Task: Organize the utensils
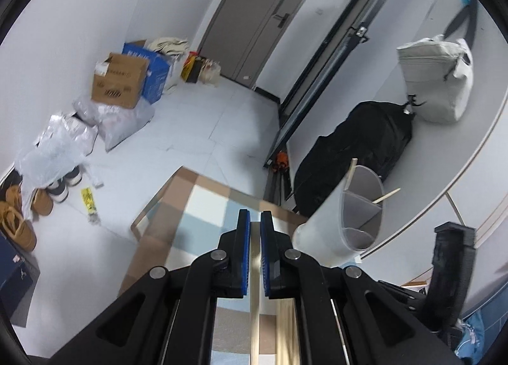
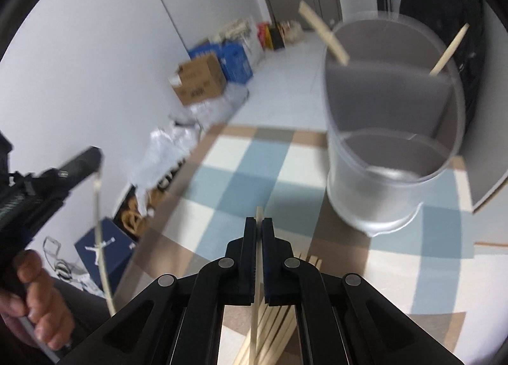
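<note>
Checkered tablecloth (image 2: 397, 276) on table; pale tiled floor (image 1: 197, 117), cardboard box (image 1: 119, 81) by wall. Right gripper (image 2: 259, 225) clamped on chopstick (image 2: 257, 257); left gripper (image 1: 255, 217) closed on chopstick too. Divided holder (image 2: 390, 171) ahead on cloth.

Holder (image 2: 374, 187): I see frosted, translucent plastic — smooth.
Chopsticks (image 2: 256, 273): pale, matt wood.
Pads (image 1: 244, 254): blue, ribbed rubber, I'd say.

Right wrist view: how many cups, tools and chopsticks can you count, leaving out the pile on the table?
Cups: 1, the clear cup.
Tools: 2, the left tool and the right tool.
Chopsticks: 4, two standing in the cup, one chopstick in each tool.
Total: 7.
The pile is too blurred to count.
</note>
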Tool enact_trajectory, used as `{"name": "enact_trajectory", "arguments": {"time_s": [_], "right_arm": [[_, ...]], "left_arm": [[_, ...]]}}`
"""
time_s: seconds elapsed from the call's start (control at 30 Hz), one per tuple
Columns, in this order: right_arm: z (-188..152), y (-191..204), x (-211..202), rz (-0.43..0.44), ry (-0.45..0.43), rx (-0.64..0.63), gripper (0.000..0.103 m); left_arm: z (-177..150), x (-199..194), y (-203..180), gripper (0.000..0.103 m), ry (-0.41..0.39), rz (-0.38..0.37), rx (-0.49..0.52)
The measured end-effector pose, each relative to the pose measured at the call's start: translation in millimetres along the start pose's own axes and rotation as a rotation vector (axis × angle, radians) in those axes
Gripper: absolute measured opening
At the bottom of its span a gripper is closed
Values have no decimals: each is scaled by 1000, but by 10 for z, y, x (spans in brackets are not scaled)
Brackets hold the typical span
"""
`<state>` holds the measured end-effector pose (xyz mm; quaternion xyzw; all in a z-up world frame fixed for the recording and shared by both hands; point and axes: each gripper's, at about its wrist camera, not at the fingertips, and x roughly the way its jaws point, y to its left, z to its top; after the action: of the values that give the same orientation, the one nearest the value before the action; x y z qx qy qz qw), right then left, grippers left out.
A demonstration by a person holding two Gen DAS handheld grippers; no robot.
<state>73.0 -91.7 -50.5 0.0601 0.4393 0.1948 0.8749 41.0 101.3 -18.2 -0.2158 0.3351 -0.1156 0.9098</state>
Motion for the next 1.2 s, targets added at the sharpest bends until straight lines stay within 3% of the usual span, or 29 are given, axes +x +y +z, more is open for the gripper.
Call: {"name": "enact_trajectory", "arguments": {"time_s": [0.3,0.63,0.73,0.83,0.9,1.07,1.17,1.2], "right_arm": [[168,-86,-573,65,-175,-18,2],[269,-226,-877,101,-266,-40,0],[230,-302,-833,122,-223,-26,0],[90,-428,-664,145,-125,26,0],[-28,-570,-511,187,-53,108,3],[-453,-1027,-146,175,106,381,4],[-599,-1242,-33,171,146,484,14],[-612,-1305,-13,147,150,505,25]], "left_arm": [[130,-57,-411,2,-60,-44,64],[318,-2,-827,2,-106,-69,129],[283,39,-800,2,-94,-56,130],[200,81,-733,2,-71,-31,124],[127,118,-629,2,-45,-19,118],[-10,242,-506,2,3,2,127],[-59,320,-467,2,30,3,130],[-63,332,-454,2,35,3,128]]}}
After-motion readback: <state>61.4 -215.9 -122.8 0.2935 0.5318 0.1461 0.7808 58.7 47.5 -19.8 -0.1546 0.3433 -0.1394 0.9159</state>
